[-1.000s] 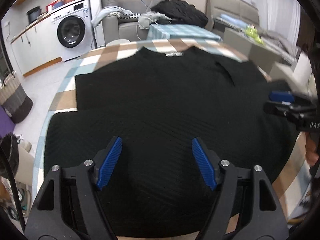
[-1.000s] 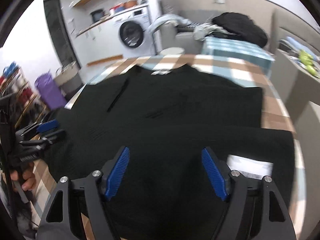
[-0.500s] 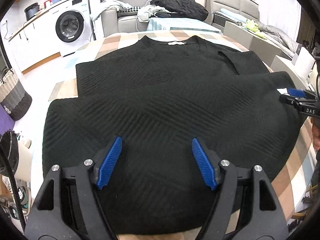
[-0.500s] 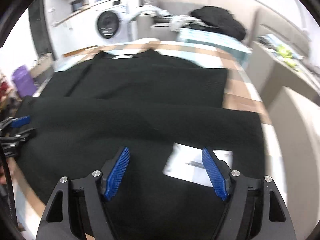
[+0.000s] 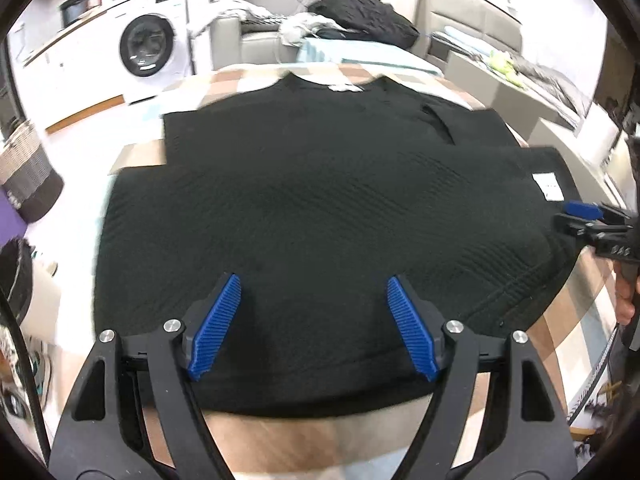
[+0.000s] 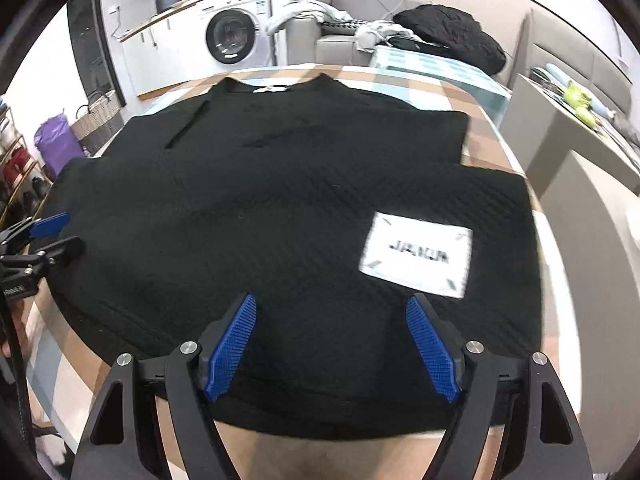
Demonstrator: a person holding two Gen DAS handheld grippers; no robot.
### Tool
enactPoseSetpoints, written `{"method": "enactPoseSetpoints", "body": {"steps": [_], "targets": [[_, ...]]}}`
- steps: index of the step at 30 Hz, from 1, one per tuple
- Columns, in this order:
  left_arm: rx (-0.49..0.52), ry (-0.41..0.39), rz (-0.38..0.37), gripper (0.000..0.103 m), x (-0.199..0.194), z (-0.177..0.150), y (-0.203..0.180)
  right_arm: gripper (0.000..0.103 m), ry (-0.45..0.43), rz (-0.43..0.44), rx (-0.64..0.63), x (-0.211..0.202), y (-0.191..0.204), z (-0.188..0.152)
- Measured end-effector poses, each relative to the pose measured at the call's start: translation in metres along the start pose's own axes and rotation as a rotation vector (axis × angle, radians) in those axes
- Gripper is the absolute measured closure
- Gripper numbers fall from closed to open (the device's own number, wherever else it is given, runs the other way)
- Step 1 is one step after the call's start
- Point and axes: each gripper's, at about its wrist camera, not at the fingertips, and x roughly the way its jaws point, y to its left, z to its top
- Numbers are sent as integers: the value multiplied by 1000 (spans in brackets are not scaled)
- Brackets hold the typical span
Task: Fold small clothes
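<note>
Left gripper (image 5: 312, 326): I have it wide apart and empty, poised over the near hem at the left half of the garment, touching nothing.
Sweater (image 5: 320, 208): black knit, flat on the checked tablecloth (image 5: 240, 80), collar at the far end, both sleeves laid across the body.
Patch (image 6: 416, 256): white label on the near right panel.
Right gripper (image 6: 330, 346): fingers spread, nothing held, over the hem just left of the patch.
Step in hand: I judge the sleeve folds done and the bottom-to-collar fold not yet started.
Next move: I would lower both grippers onto the hem, pinch each side, then carry it toward the collar evenly.
Change from half a second ago: my right gripper has swung so the patch sits right of its fingers, no longer between them; the left view has shifted little.
</note>
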Motion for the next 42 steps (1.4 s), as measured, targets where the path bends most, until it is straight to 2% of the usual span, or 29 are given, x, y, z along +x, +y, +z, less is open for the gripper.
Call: {"method": "enactPoseSetpoints", "body": {"steps": [3,7,10,12,17,24,26,28,29,30,31,32,33,34,35,36,37,40,42], "targets": [[-76,-34,43,29,-23,-7,27,24,-56,34,104,-26,-27,-3],[-193,-70,113,29,-46,-20,67,24,-106,-37,212,-47,-62,-12],[-265,-64,168,29,-54,-30,94,24,-95,-53,309,-49,-89,-23],[-311,-54,188,29,-57,-37,109,24,-83,-29,354,-46,-100,-28],[-369,-28,167,29,-57,-49,130,24,-67,-3,384,-39,-106,-34],[-392,24,95,29,-28,-44,123,24,-60,17,372,-30,-100,-33],[-407,21,81,37,-22,-42,120,24,-58,27,383,-28,-101,-34],[-425,17,61,57,-18,-40,118,24,-56,38,394,-25,-102,-34],[-434,10,55,60,-18,-39,118,25,-58,42,398,-23,-103,-34],[-444,-6,51,69,-19,-38,118,26,-65,43,403,-23,-103,-33],[-455,-19,46,76,-20,-37,119,29,-71,46,407,-24,-103,-34],[-463,-26,41,79,-22,-36,120,37,-72,51,408,-22,-103,-33],[-473,-35,37,86,-24,-35,122,43,-66,45,403,-19,-102,-32],[-479,-45,39,91,-27,-34,123,56,-64,36,395,-17,-101,-30],[-483,-56,38,91,-30,-34,124,68,-68,32,393,-16,-101,-29],[-488,-74,34,94,-34,-33,125,74,-79,37,392,-17,-101,-27],[-489,-89,32,96,-38,-32,126,85,-96,27,382,-21,-99,-26],[-461,-124,33,98,-48,-25,121,95,-152,17,368,-35,-96,-22],[-436,-144,33,98,-51,-16,118,96,-176,43,379,-41,-99,-17]]}}
